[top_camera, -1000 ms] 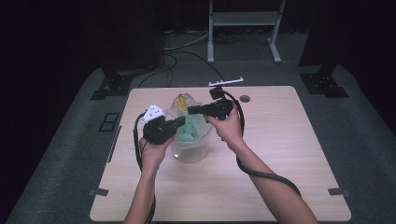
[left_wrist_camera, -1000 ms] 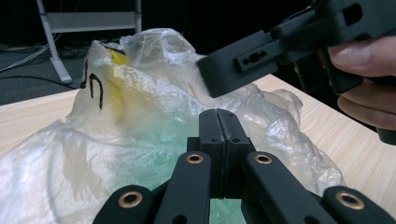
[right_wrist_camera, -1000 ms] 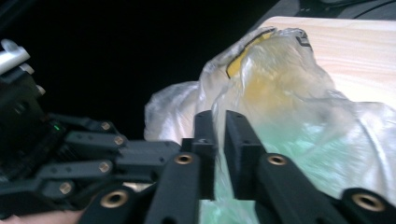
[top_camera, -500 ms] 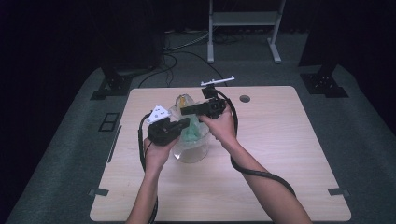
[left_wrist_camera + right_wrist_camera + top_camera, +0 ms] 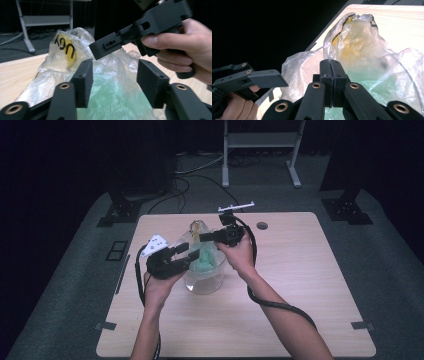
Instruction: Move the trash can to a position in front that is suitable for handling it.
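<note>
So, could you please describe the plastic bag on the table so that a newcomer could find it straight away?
Start from the wooden table and look at its left-centre, between the person's two hands. There a clear round bowl holds a crumpled see-through plastic bag with something green inside. Its yellow patch and black lettering near the top set it apart from the black grippers around it.

A studio-like recording lab: a lone wooden table (image 5: 310, 320) on grey carpet (image 5: 75, 285), ringed by black curtains (image 5: 65, 155), with stand bases (image 5: 347, 210), a metal frame (image 5: 260, 140) and loose floor cables (image 5: 195, 170) behind.
</note>
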Motion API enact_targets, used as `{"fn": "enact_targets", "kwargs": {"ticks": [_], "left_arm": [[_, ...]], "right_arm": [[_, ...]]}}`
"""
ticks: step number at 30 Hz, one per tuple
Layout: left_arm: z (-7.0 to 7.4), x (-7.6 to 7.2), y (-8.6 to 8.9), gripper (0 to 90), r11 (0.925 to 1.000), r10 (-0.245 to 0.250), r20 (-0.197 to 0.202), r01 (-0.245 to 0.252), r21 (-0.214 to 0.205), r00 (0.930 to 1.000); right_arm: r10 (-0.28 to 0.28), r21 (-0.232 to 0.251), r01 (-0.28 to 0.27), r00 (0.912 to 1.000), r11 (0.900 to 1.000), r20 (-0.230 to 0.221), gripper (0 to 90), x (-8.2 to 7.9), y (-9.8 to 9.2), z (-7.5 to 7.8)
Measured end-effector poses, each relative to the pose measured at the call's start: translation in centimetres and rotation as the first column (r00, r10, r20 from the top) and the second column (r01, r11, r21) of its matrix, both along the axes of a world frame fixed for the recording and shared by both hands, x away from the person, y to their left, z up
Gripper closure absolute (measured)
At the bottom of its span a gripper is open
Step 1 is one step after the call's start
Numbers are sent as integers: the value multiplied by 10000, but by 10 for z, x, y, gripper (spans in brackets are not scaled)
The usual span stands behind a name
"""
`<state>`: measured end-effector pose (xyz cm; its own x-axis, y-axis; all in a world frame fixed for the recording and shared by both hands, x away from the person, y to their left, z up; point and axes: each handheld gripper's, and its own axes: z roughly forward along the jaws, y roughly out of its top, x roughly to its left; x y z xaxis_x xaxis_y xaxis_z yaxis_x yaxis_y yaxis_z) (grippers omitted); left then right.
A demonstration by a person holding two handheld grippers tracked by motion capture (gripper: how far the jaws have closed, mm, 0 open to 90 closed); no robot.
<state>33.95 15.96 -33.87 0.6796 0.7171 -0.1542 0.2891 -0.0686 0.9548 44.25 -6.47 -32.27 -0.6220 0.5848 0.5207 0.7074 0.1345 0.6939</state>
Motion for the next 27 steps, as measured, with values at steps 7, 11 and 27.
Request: {"fn": "enact_targets", "kwargs": {"ticks": [7, 11, 27], "left_arm": [[2, -12, 12, 272, 9995, 77, 293, -68, -311, 9995], [0, -19, 19, 200, 9991, 240, 398, -225, -367, 9989], [-8, -27, 33, 96, 9983, 504, 412, -491, -327, 9979]], "right_arm": [[-16, 354, 19, 10000, 9994, -80, 900, 2, -7, 3], [-50, 538, 54, 10000, 9985, -71, 900, 4, -11, 6], [-305, 869, 281, 9992, 9958, 265, 900, 3, -23, 29]]}}
